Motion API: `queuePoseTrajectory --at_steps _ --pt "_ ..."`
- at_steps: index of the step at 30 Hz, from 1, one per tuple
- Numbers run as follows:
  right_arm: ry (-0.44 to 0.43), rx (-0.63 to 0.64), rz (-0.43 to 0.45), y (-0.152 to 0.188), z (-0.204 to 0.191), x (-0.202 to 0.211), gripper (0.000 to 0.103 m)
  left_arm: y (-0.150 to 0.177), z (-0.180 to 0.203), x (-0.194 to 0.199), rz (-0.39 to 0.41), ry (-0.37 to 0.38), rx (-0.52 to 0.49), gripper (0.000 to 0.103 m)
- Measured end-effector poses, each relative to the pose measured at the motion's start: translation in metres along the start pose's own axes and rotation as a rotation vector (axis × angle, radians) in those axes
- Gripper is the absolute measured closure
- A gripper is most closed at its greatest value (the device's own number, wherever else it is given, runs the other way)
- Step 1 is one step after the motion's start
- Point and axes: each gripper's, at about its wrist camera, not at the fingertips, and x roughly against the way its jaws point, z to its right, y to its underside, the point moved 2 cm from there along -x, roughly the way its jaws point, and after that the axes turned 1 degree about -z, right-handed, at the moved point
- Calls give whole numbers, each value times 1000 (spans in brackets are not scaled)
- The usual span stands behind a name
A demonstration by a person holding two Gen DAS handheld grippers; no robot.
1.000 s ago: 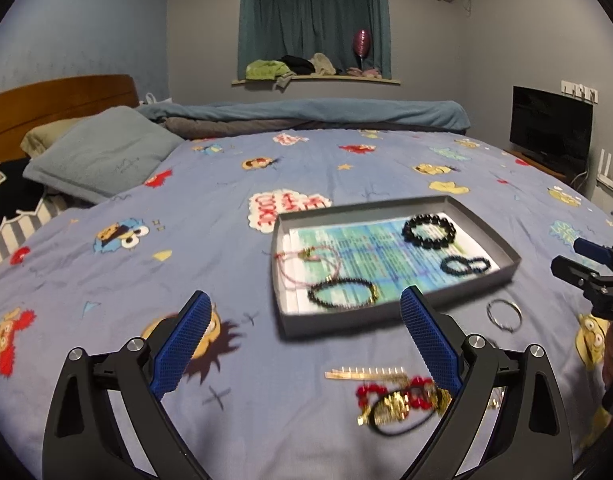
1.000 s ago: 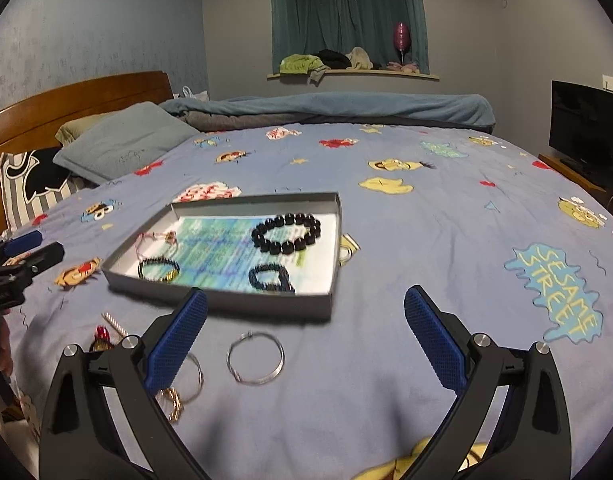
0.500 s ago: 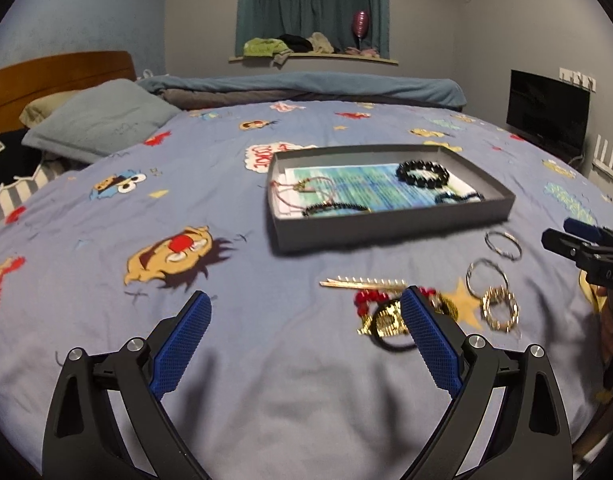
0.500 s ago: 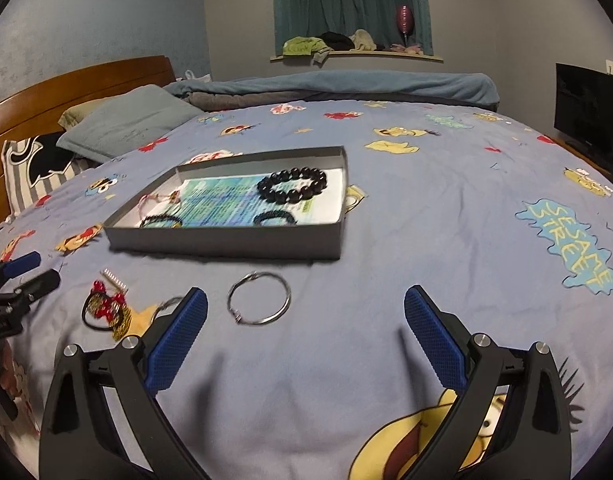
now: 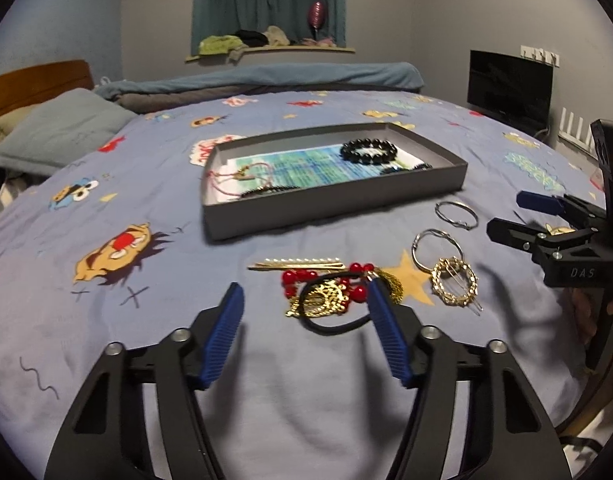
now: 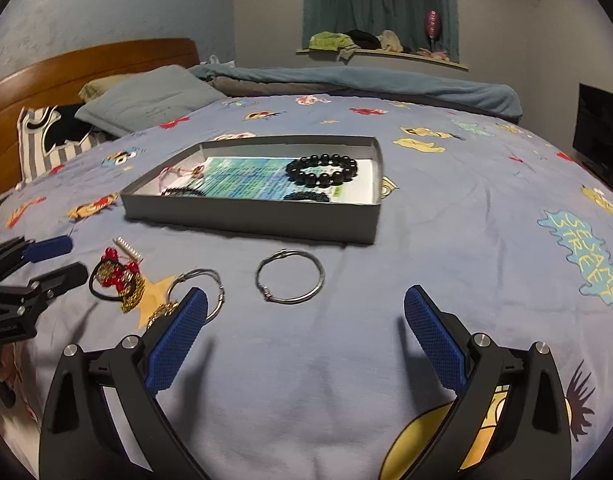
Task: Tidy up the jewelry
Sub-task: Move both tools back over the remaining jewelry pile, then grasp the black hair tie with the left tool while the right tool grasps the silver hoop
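Observation:
A grey tray [image 5: 330, 208] [image 6: 250, 216] on the bed holds a black bead bracelet [image 5: 368, 151] [image 6: 322, 168], a pink cord bracelet [image 5: 234, 176] and dark thin bracelets. In front of it lie a gold hair pin [image 5: 296, 266], a red-bead and gold piece with a black hair tie [image 5: 326, 300] [image 6: 116, 280], a gold round clip [image 5: 454, 286] and two silver rings [image 5: 455, 215] [image 6: 289, 276]. My left gripper [image 5: 306, 304] is open, low over the red-bead piece. My right gripper [image 6: 306, 316] is open, just short of a silver ring.
The bed has a blue cartoon sheet [image 6: 486, 220], with pillows [image 6: 146, 100] and a wooden headboard [image 6: 86, 64] at far left and a rolled blanket [image 5: 266, 80] at the back. A TV [image 5: 510, 88] stands to the right.
Both grippers have dropped lower and come closer to the loose jewelry in front of the tray. The left gripper's fingers have narrowed somewhat around the red-bead piece.

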Motion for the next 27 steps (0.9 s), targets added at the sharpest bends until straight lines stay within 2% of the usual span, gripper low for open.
queuePoseTrajectory --at_steps 5,7,17,19,22,27 --pt "-6 34 -5 0 -5 -2 6 2 2 -7 -30 23 -1 69" --pt "-9 36 -8 1 -5 -2 6 2 3 -9 -35 21 -7 76" --pt "-10 38 -8 0 -5 -4 8 1 -1 -20 -69 2 0 90" --pt "-3 31 -10 0 -4 -5 14 2 3 -21 -74 -18 -30 99" --pt "0 5 -14 -2 -1 -10 20 2 7 -18 -55 -38 -65 99" --pt "-2 13 -47 -7 -6 -25 30 -3 2 -8 -7 -36 -43 100"
